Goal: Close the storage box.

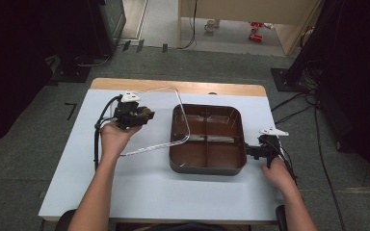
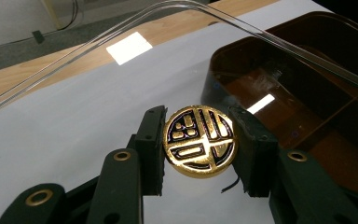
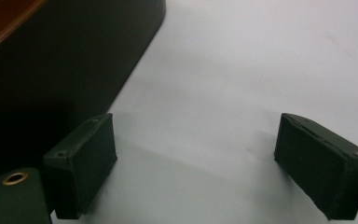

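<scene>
- The table (image 1: pixel 139 192) in front of me has a white top with a wooden strip along its far edge, and both my forearms reach onto it from the near side.
- A clear plastic lid (image 1: pixel 150 108) leans tilted over the table's middle: its right edge rests on the tray's left rim, and its far rounded corner arches high across my left gripper view (image 2: pixel 186 5).
- The brown tray (image 1: pixel 207 166) sits right of centre, dark on the outside, with inner ridges splitting it into compartments; through the lid I see its glossy brown floor (image 2: pixel 317 140).
- My right gripper (image 1: pixel 250 151) rests low at the tray's right side, touching or nearly touching its outer wall; I cannot tell which.
- In my right gripper view its jaws are spread wide apart with bare white tabletop between them, gripping nothing, and the tray's dark wall (image 3: pixel 51 70) rises just beside the left jaw.
- My left gripper (image 1: pixel 147 114) is lifted above the table's left part, near the lid.
- Its fingers are clenched on a round gold medallion (image 2: pixel 199 147) with a black pattern, which sits squarely between the two pads, one pad pressing each side of its rim, face turned towards the camera.
</scene>
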The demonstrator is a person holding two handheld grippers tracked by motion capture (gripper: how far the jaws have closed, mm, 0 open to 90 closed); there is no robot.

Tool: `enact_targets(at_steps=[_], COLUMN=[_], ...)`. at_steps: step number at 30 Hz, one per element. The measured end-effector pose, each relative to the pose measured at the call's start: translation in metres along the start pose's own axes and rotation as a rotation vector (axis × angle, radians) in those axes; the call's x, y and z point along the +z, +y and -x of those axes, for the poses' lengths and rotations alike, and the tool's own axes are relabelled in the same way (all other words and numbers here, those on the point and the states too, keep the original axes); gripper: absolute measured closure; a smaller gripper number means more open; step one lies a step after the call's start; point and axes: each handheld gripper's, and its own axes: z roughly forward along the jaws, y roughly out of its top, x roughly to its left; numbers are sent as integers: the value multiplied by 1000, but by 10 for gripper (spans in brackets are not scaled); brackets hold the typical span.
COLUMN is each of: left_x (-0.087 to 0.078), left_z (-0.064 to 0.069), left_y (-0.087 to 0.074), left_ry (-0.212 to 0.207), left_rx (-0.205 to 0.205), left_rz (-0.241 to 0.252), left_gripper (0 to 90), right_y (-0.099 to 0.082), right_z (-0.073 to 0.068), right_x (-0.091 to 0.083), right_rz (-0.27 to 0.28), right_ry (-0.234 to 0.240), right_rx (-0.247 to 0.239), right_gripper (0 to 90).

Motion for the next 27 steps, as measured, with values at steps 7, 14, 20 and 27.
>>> enact_targets(at_steps=[7,14,20,27], left_x=[11,26,43,56], left_z=[18,37,55,72], left_y=[7,18,23,29], left_ry=[-27,-66,-109,-132], left_rx=[37,59,71,83], left_rz=[-9,-15,-36,-45], left_gripper=[595,595,595,596], right_y=[0,0,0,0], right_z=[0,0,0,0], right_x=[0,0,0,0], right_rz=[0,0,1,0], right_ry=[0,0,0,0], right_rx=[-1,-2,-3,-2], right_gripper=[121,122,121,122])
